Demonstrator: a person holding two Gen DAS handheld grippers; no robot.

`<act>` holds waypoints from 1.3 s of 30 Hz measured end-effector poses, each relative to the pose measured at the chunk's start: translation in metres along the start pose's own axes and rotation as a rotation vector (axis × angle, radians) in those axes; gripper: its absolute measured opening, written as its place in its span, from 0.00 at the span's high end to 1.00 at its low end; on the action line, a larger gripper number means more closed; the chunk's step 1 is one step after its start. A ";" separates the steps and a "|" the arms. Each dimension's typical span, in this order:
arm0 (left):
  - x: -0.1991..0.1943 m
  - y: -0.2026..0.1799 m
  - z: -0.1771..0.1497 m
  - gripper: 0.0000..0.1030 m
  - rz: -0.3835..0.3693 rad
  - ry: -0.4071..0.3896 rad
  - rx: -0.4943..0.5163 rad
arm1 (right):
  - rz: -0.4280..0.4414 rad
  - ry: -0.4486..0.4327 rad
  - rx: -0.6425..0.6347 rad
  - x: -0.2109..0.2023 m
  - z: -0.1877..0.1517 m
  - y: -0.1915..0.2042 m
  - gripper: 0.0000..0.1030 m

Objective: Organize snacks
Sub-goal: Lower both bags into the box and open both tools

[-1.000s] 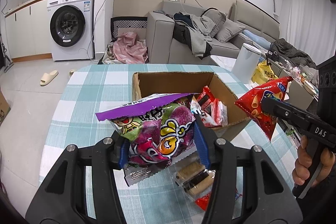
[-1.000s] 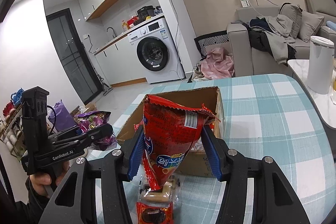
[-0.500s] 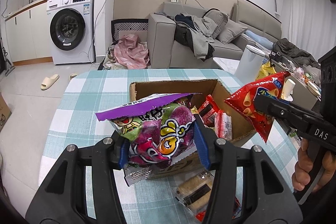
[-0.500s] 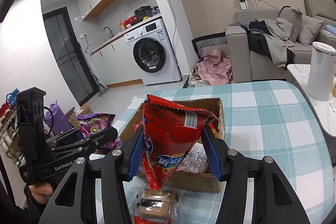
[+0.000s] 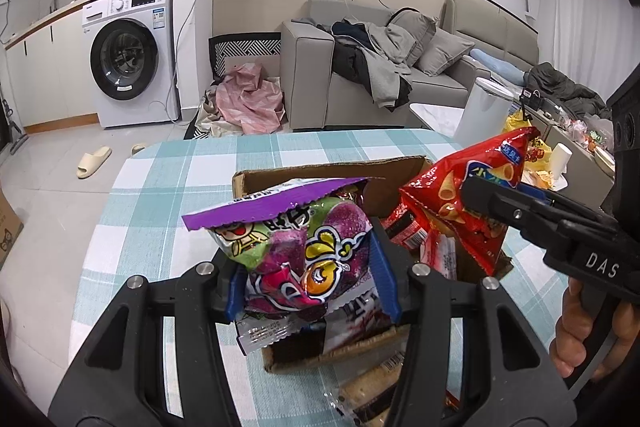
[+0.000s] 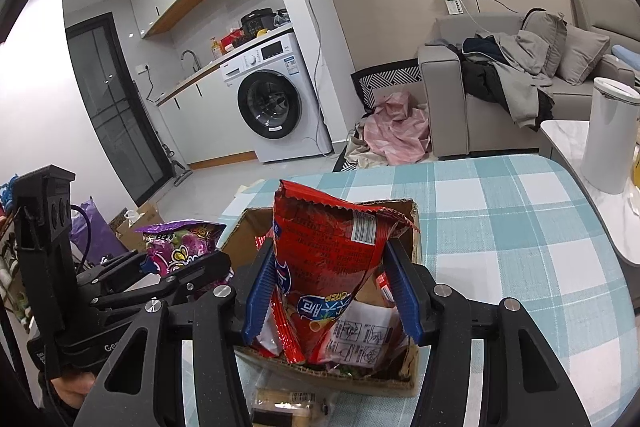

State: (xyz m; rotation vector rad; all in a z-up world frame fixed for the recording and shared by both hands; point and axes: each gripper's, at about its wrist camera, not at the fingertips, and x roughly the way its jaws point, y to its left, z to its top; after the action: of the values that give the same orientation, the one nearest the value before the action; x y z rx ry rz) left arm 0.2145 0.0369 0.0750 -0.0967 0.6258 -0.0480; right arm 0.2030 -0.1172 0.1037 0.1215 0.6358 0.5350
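Note:
My left gripper (image 5: 312,275) is shut on a purple and green snack bag (image 5: 296,247), held above the near edge of an open cardboard box (image 5: 332,169) on the checked table. My right gripper (image 6: 332,291) is shut on a red chip bag (image 6: 332,251), held over the same box (image 6: 412,223). The red bag (image 5: 468,203) and right gripper also show at the right of the left wrist view. The purple bag (image 6: 180,247) and left gripper show at the left of the right wrist view. The box holds several wrapped snacks (image 6: 364,335).
A wrapped biscuit pack (image 6: 288,401) lies on the teal checked tablecloth (image 6: 520,227) in front of the box; it also shows in the left wrist view (image 5: 372,387). A white cylindrical bin (image 6: 608,135) stands to the right. Sofa and washing machine stand beyond the table.
Both grippers have moved forward and lower with their bags, so the box now sits closer and beneath them. Both grips are unchanged.

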 end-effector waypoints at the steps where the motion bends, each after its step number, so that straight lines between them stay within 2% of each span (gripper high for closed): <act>1: 0.004 0.000 0.002 0.53 0.003 0.002 0.000 | -0.004 -0.001 0.002 0.003 0.001 0.000 0.47; 17: 0.051 0.001 0.006 0.52 0.007 0.040 0.019 | -0.062 0.049 0.024 0.044 0.001 -0.009 0.48; 31: 0.063 0.002 -0.006 0.52 0.007 0.063 0.052 | -0.066 0.096 -0.014 0.061 -0.004 -0.012 0.49; 35: 0.061 0.004 -0.009 0.50 -0.004 0.079 0.048 | -0.029 0.089 -0.042 0.054 -0.005 -0.011 0.48; 36: 0.060 0.005 -0.009 0.50 -0.003 0.084 0.047 | -0.025 0.075 -0.052 0.050 -0.005 -0.010 0.46; 39: 0.054 0.009 -0.012 0.48 -0.003 0.084 0.051 | -0.045 0.026 -0.072 0.035 -0.007 -0.010 0.30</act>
State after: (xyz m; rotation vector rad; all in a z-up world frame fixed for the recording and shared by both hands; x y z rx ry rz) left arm 0.2517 0.0407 0.0325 -0.0468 0.7075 -0.0706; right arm 0.2267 -0.1082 0.0772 0.0324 0.6424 0.5156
